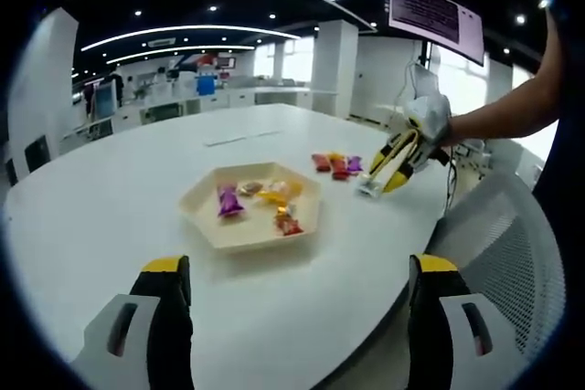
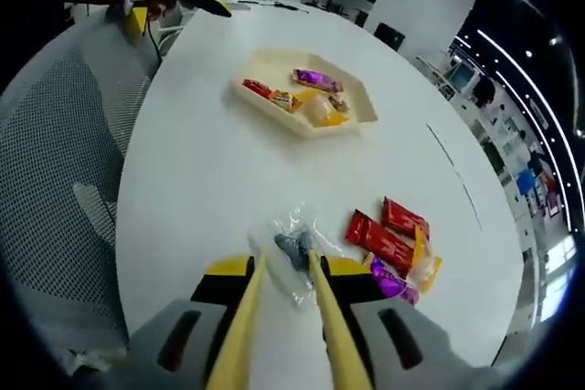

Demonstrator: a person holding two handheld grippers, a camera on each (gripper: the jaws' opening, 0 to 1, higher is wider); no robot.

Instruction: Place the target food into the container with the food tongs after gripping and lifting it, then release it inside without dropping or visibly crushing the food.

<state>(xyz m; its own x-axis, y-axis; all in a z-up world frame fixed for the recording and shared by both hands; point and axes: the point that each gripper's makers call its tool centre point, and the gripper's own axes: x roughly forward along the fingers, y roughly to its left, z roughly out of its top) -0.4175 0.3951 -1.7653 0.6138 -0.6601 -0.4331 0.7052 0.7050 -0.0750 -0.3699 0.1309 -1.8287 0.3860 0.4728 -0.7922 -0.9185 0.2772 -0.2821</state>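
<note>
yellow food tongs (image 2: 283, 303) in right gripper (image 2: 285, 271), closed on clear-wrapped dark candy (image 2: 292, 248) at lower centre; left gripper (image 1: 297, 285) wide.

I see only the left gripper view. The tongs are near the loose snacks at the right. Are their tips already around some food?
Observer: Yes. In the right gripper view the tongs have a tip on either side of a clear packet with a dark piece inside; it seems to lie on the table.
Operator: Is it touching the other snacks?
Observer: No, bare table separates it from the red packets.
</note>
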